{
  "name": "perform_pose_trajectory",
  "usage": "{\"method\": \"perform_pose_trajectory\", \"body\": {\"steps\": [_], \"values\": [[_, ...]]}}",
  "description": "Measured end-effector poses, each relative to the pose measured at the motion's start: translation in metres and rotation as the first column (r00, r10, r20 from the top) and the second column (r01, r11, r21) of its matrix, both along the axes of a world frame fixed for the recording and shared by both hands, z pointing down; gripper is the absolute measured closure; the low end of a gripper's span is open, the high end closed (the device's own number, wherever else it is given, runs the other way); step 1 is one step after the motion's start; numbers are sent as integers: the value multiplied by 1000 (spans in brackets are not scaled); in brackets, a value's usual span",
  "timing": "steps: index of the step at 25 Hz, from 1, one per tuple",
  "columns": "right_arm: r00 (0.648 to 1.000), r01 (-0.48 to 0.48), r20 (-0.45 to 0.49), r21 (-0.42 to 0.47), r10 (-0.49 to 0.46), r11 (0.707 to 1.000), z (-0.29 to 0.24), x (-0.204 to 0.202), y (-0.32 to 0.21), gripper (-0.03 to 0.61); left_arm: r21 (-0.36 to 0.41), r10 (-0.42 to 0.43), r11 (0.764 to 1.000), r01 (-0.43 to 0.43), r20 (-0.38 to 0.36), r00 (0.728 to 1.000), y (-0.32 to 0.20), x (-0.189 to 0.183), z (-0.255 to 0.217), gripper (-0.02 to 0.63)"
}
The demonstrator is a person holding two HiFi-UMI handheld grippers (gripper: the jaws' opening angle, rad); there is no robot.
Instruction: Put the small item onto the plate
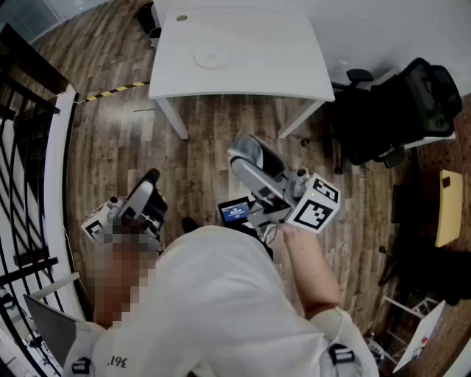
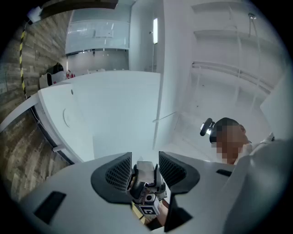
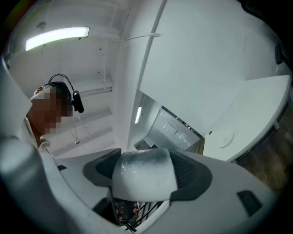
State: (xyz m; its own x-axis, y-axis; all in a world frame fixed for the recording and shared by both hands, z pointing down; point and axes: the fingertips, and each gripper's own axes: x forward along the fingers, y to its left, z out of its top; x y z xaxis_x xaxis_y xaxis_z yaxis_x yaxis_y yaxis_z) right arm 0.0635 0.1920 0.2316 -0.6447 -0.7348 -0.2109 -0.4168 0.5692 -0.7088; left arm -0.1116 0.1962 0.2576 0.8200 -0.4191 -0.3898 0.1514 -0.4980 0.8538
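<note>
Ann: Between the pads [image 2: 118,172] of your left gripper [image 2: 145,161] there's a narrow gap with nothing in it. Jaws are a little apart, clamped on nothing. A marker cube [image 2: 147,210] shows low in that gap, beyond the pads.

Op: And the right one?

Ann: Your right gripper [image 3: 144,157] has its jaws spread wide. A frosted whitish block [image 3: 143,178] fills the gap and overlaps both pads. Whether they squeeze it, the right gripper view doesn't settle. Can't tell what the block is either.

Op: Where's the small item?

Ann: The small round item [image 1: 182,18] sits on the white table [image 1: 250,81], by the far left corner in the head view. It's too small to say more. The plate [image 1: 211,56] is on the same table, nearer you and apart from the item.

Op: And me?

Ann: You're standing on the wood floor [image 1: 199,140] with both grippers held out in front of your body, well short of the table. The left one is low at your left side. The right one is in your hand [image 1: 298,237], its cube just beside the knuckles. There's a black railing [image 1: 29,140] on your left. A black office chair [image 1: 401,107] stands on your right, past the table's corner.
</note>
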Motion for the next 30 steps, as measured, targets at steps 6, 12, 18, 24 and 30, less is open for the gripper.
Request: {"method": "perform_pose_trajectory", "body": {"steps": [6, 12, 18, 24, 30], "values": [[999, -45, 8, 61, 45, 997, -6, 25, -24, 239, 46, -34, 998, 34, 2, 999, -14, -1, 10, 431], [998, -55, 7, 56, 55, 997, -3, 26, -23, 239, 56, -11, 998, 10, 15, 1000, -9, 9, 13, 431], [998, -70, -3, -9, 70, 997, 9, 30, -28, 239, 50, -1, 999, 0, 15, 1000, -6, 15, 13, 431], [995, -77, 62, -44, 80, 996, 12, 34, -33, 239, 43, 4, 999, -4, 18, 1000, -5, 15, 16, 431], [992, -93, 75, -68, 98, 993, 19, 38, -32, 239, 37, 7, 999, -7, 21, 1000, -4, 16, 19, 431]]}}
